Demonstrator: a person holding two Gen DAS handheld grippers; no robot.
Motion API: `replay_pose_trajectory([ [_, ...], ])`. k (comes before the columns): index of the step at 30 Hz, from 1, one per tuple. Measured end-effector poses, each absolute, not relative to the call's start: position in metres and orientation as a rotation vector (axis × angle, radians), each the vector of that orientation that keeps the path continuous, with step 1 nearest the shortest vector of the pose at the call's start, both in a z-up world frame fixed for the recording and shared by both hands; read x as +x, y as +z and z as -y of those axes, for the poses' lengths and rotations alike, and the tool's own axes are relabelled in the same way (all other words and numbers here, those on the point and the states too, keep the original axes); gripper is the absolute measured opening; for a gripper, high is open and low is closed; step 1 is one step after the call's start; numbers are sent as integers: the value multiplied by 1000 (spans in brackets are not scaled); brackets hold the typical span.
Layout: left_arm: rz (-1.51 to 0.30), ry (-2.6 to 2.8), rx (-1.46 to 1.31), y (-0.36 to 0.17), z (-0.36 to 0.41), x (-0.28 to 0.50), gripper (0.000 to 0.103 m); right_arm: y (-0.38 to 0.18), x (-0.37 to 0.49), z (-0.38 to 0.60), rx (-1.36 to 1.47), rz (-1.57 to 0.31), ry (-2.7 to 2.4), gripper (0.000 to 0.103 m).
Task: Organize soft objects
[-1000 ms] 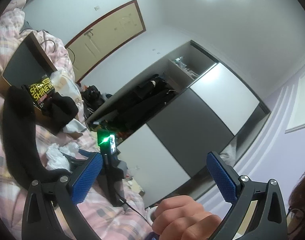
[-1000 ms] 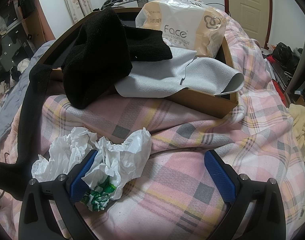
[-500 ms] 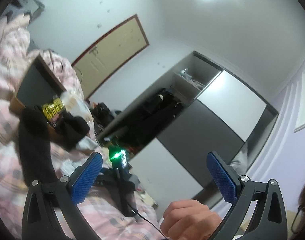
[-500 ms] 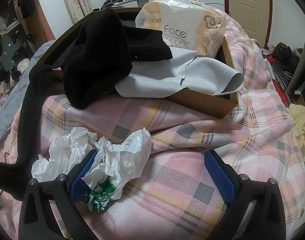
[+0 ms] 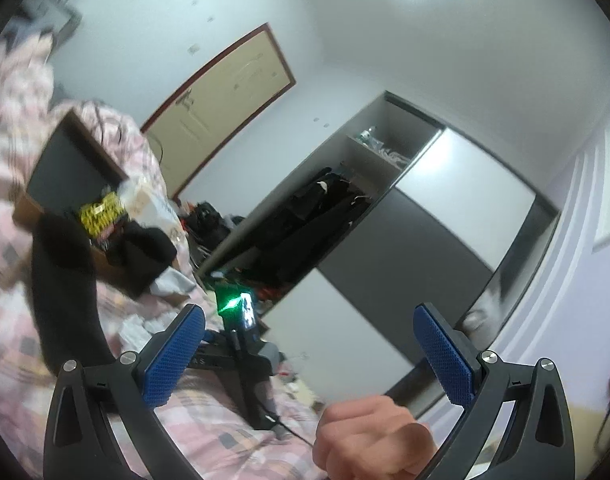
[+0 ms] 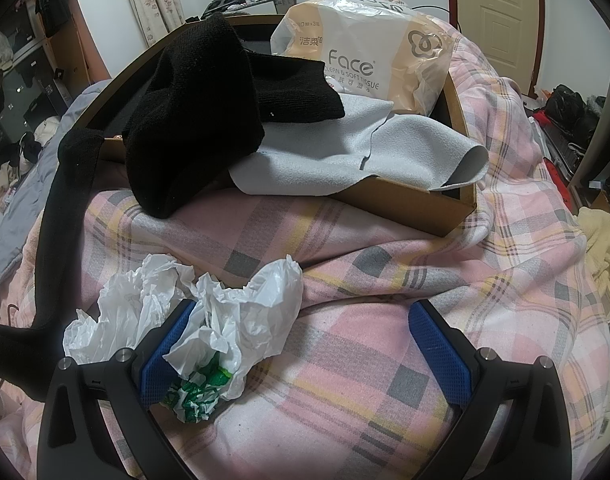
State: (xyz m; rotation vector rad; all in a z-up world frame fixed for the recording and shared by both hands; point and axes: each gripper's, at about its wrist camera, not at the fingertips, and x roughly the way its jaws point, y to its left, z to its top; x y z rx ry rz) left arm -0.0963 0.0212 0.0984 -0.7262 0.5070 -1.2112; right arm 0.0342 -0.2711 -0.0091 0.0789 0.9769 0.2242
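A shallow cardboard box (image 6: 417, 204) lies on a pink plaid blanket (image 6: 385, 360). A black sock (image 6: 193, 100), a grey cloth (image 6: 345, 156) and a tissue pack (image 6: 365, 40) lie in it, the sock and cloth hanging over its front wall. A long black stocking (image 6: 57, 220) trails from the box down the left. A crumpled white plastic bag (image 6: 225, 320) lies on the blanket against the left finger of my right gripper (image 6: 301, 354), which is open and empty. My left gripper (image 5: 309, 354) is open and empty, raised and tilted, facing the room. The box (image 5: 69, 168) and stocking (image 5: 65, 300) show at its left.
A wardrobe (image 5: 385, 220) with hanging dark clothes and a door (image 5: 221, 104) fill the left wrist view. A hand (image 5: 369, 436) holds the other gripper (image 5: 241, 344) there. A yellow towel (image 6: 605, 248) lies at the bed's right edge.
The left gripper has swung, so the box and stocking shifted in its view and blurred. The right gripper and everything in its view stayed still.
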Motion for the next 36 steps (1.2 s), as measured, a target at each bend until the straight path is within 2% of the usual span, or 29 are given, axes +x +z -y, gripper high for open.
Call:
replay_pose_trajectory([
  [5, -565, -1265, -781, 91, -16, -90, 103, -9, 34, 271, 79, -977, 224, 103],
  [19, -503, -1228, -786, 96, -30, -90, 103, -9, 33, 270, 79, -977, 224, 103],
  [30, -499, -1228, -745, 98, -25, -94, 103, -9, 33, 271, 79, -977, 224, 103],
  [36, -502, -1149, -612, 103, -17, -101, 103, -9, 33, 270, 79, -977, 224, 103],
])
